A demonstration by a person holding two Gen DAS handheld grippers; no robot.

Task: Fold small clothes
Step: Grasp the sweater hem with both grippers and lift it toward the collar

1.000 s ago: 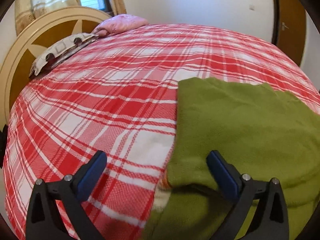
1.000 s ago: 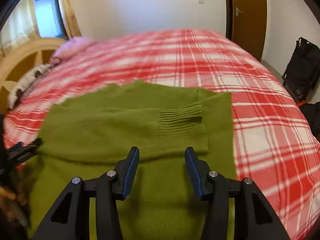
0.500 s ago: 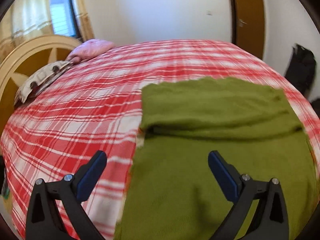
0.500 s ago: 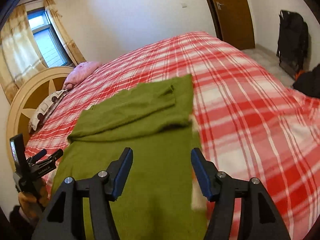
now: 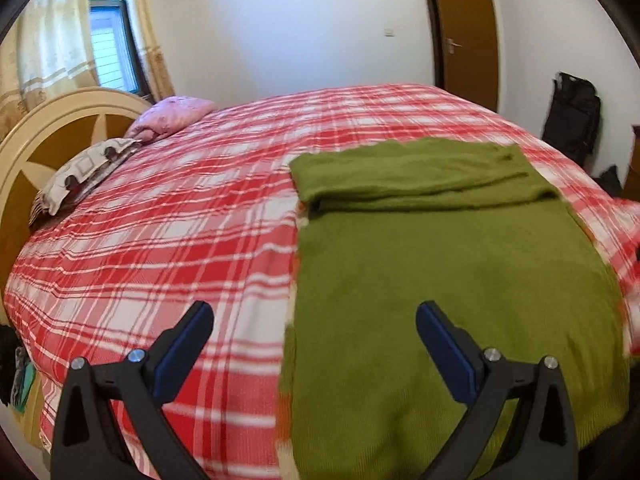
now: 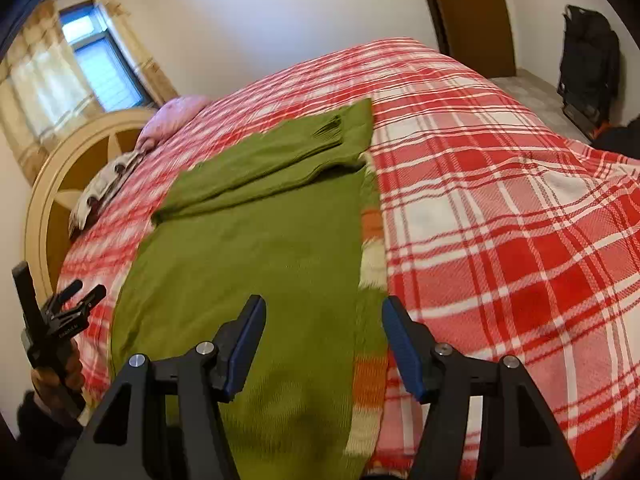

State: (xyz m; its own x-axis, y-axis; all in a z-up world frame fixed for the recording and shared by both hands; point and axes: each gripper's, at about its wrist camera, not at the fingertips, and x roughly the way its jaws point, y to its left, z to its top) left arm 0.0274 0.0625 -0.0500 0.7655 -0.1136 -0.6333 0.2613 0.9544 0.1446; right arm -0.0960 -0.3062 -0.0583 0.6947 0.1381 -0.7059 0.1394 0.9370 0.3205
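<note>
A green knit sweater (image 5: 440, 264) lies flat on the red plaid bed cover (image 5: 180, 240). Its sleeves (image 6: 280, 156) are folded across the far end, and an orange and white striped edge (image 6: 372, 240) peeks out along one side. My left gripper (image 5: 314, 316) hovers open over the sweater's near left edge, one finger above the cover and the other above the knit. My right gripper (image 6: 323, 308) is open above the near right edge, with nothing pressed between its pads. In the right wrist view, the left gripper (image 6: 82, 290) shows at the far left, held by a hand (image 6: 52, 380).
Two pillows (image 5: 120, 148) lie against the round headboard (image 5: 24, 160) at the far left. A brown door (image 5: 466, 36) and a black bag (image 6: 588, 64) stand beyond the bed's right side. The curtained window (image 6: 100, 64) is behind the headboard.
Both grippers have drawn back from the folded sleeves toward the sweater's near end. The right jaws have widened. The sweater lies where it was.
</note>
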